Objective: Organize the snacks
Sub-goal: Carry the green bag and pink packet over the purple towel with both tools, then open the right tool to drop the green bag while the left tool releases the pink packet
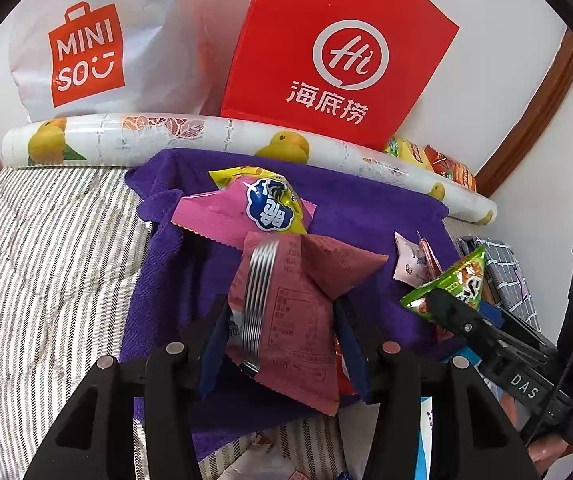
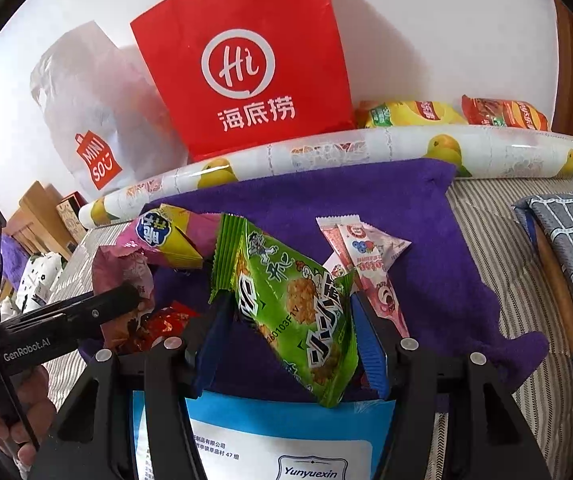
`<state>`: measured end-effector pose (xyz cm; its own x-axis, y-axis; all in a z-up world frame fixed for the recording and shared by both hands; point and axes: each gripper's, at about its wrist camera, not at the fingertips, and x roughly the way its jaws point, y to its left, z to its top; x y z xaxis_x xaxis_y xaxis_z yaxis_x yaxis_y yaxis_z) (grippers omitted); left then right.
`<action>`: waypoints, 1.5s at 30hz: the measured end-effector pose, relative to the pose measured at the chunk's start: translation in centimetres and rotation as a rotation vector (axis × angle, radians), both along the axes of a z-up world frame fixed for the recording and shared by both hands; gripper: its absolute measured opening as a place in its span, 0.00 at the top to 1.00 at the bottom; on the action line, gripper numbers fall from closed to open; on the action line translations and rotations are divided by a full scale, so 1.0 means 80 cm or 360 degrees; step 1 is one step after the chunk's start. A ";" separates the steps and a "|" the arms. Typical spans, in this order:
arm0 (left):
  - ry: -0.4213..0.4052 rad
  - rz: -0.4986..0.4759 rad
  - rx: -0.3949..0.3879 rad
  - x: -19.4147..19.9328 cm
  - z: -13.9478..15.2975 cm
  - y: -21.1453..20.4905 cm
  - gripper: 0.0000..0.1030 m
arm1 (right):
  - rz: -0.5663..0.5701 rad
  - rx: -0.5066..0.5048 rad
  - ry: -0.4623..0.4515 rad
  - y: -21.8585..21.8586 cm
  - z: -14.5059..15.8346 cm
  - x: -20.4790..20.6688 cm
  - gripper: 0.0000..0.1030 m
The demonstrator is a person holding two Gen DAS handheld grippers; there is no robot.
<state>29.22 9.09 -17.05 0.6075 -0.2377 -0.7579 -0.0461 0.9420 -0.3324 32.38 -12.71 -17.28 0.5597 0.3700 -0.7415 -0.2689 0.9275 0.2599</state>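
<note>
1. The dusty-pink snack packet [image 1: 286, 320] sat at centre of the left wrist view, pinched between the 2 pads of the left gripper [image 1: 282, 344], above the purple towel [image 1: 366, 208].
2. The green snack packet [image 2: 286, 304] filled the middle of the right wrist view, clamped by the right gripper [image 2: 290, 340] over a blue-edged box [image 2: 278, 440] at bottom centre.
3. A pink-and-yellow packet [image 1: 262, 204] and small pale-pink sachets [image 2: 366, 264] lay on the towel.
4. The towel covered a striped bedcover [image 1: 46, 248]; a fruit-printed roll [image 1: 166, 132] ran along its far edge.
5. Against the white wall [image 2: 446, 20] stood a red paper bag [image 2: 246, 64] at upper centre and a white Miniso bag [image 1: 86, 52] at upper left.
6. A grey checked pillow [image 2: 566, 248] lay at right.
</note>
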 end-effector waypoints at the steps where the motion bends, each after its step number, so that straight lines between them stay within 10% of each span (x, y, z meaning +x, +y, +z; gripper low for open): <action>1: 0.0000 -0.0008 0.0001 0.001 -0.001 -0.001 0.52 | 0.0003 -0.0004 0.0005 0.001 -0.001 0.000 0.43; 22: -0.0006 -0.0011 -0.0011 0.002 -0.002 -0.003 0.41 | -0.0005 0.0057 0.0004 0.000 0.006 -0.004 0.18; 31: -0.0250 -0.0025 -0.0051 -0.020 0.031 -0.002 0.21 | -0.0014 0.0146 -0.0043 -0.005 0.015 -0.007 0.18; 45: -0.0308 0.0054 -0.0203 -0.027 0.042 0.021 0.20 | -0.0031 0.0106 -0.0152 -0.004 0.028 -0.017 0.18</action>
<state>27.08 10.74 -13.69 0.7480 -0.3008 -0.5916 -0.0011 0.8908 -0.4544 30.99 -13.07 -15.04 0.6342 0.4050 -0.6586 -0.2777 0.9143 0.2949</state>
